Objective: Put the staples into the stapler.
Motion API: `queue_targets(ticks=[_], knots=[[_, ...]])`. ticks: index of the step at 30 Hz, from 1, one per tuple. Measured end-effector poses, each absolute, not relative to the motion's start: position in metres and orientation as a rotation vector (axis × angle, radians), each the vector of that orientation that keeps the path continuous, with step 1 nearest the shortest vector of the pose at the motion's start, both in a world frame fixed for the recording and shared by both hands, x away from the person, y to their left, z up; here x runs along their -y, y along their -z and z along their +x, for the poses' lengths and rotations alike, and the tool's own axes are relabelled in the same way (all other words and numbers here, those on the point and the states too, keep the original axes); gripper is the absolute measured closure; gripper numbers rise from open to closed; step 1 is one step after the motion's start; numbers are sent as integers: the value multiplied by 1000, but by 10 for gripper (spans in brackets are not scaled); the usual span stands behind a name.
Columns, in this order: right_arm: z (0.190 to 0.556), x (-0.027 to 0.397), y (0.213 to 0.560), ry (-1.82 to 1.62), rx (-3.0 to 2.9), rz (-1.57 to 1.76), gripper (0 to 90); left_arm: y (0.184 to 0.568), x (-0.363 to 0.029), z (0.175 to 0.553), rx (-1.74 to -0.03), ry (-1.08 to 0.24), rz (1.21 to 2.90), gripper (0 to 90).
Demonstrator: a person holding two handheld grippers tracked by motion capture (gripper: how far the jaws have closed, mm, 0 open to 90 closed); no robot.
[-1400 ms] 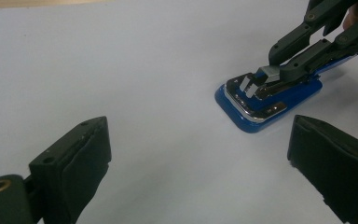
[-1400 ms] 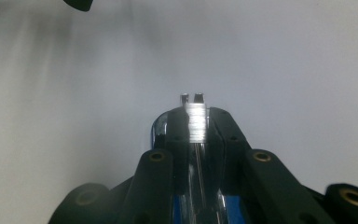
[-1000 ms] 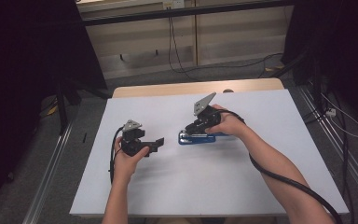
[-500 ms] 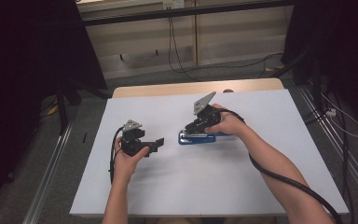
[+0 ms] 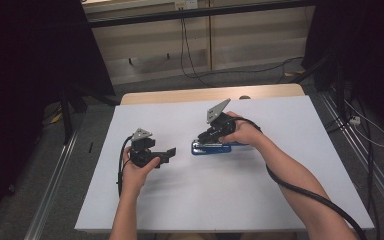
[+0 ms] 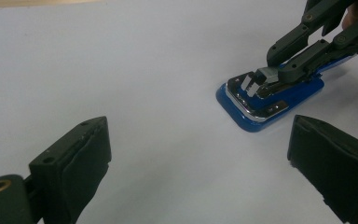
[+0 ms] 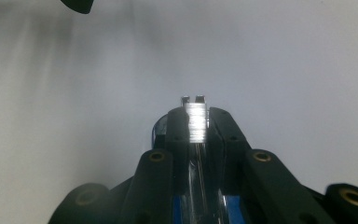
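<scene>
Right gripper [image 6: 265, 77] jaws clamped on blue stapler [image 6: 261, 105], its rear hidden; left gripper [image 5: 152, 155] jaws apart.

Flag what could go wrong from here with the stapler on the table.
The right gripper is shut on only the narrow metal strip of the blue stapler, so it could slip or twist out. The left gripper stands open and apart from it, so nothing steadies the base; lifting or pulling may tip or drag it across the white table.

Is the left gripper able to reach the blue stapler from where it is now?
Probably yes. The left gripper has open jaws facing the blue stapler, with bare table between; only the right gripper, clamped on its metal top, crowds it.
</scene>
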State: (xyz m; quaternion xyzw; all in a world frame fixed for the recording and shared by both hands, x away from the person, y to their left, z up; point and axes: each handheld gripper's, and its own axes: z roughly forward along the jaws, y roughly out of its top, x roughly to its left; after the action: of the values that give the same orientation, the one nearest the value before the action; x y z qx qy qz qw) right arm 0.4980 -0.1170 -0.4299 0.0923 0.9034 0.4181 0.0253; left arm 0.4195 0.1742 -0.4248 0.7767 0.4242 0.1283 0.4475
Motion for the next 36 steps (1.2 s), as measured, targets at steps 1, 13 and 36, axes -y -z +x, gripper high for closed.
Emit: queue_targets(ticks=[1,13,36], knots=[[498,117,430,-1294,-2793,287,791,425,-174,419,-1052,-317,1921,62],[499,115,431,-1283,-2796,294,790,425,-174,419,-1049,-316,1924,62],[499,112,433,-1284,-2795,292,788,425,-173,419,-1046,-317,1926,63]])
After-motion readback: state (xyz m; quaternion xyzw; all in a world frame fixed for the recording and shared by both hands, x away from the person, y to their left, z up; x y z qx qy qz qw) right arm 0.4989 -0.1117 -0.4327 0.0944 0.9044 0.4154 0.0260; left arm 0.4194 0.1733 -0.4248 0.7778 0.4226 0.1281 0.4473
